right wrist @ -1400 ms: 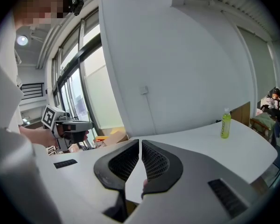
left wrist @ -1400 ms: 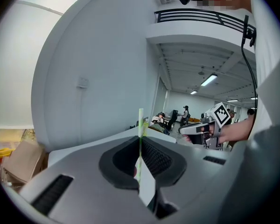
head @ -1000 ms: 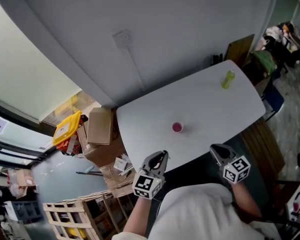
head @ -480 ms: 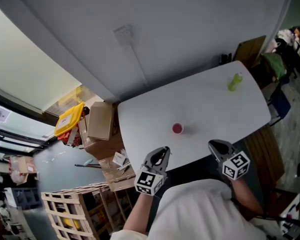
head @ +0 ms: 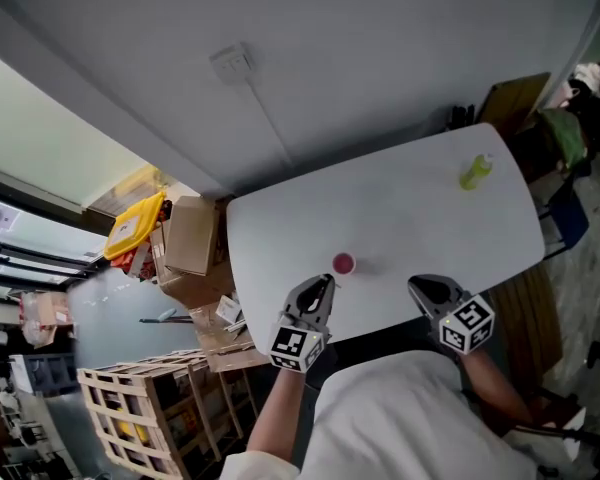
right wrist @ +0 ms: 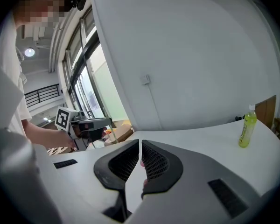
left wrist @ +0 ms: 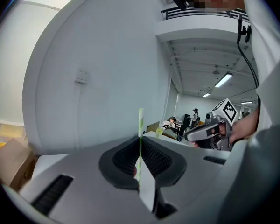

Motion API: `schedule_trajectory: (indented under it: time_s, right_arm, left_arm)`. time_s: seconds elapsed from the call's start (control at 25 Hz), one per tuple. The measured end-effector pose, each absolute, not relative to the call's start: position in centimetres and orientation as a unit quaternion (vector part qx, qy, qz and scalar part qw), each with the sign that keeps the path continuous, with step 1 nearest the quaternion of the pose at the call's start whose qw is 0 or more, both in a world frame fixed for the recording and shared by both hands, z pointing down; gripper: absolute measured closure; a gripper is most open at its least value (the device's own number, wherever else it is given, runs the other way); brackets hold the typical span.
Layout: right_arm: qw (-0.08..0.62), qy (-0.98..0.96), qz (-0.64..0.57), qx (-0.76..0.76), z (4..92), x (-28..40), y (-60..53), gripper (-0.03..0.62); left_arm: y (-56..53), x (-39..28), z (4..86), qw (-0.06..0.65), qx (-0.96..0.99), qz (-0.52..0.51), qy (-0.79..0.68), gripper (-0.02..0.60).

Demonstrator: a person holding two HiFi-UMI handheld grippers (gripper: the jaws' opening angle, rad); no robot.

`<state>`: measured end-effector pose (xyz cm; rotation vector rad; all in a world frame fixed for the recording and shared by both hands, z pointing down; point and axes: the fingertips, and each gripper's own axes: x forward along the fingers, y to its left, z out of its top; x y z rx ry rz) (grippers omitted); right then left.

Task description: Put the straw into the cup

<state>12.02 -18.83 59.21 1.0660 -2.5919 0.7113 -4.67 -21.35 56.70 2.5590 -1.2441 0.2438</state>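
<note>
Now: left hand-held gripper [left wrist: 139, 146] pinching thin striped straw [left wrist: 140, 121].

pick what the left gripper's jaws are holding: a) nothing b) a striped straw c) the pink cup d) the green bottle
b: the left gripper view shows a thin green-and-white straw upright, pinched between the left gripper jaws; the cup and bottle stand on the table.

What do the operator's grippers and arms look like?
The left gripper and right gripper are both grey handheld units with tapered tongs lined by dark, ribbed pads. Each carries a white cube printed with black square markers. The person wears a white top; no sleeves reach the forearms.
</note>
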Motion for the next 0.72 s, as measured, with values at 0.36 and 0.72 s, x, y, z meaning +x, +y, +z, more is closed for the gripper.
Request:
schedule_trajectory:
  time_s: [0.36,0.72]
  right_arm:
    - [0.145,-0.894,0.263,0.332,61.5,14.3,-21.4,0.553]
    - [0.16,-0.899,0.279,0.297,63.7,14.7,-22.7,0.553]
  left_arm:
    - [-25.6,-3.7,62.3,0.172,0.855,0.093,-0.481,0.566]
    - [-27.4,-3.8,68.9,0.203,0.817,0.116,-0.527,0.566]
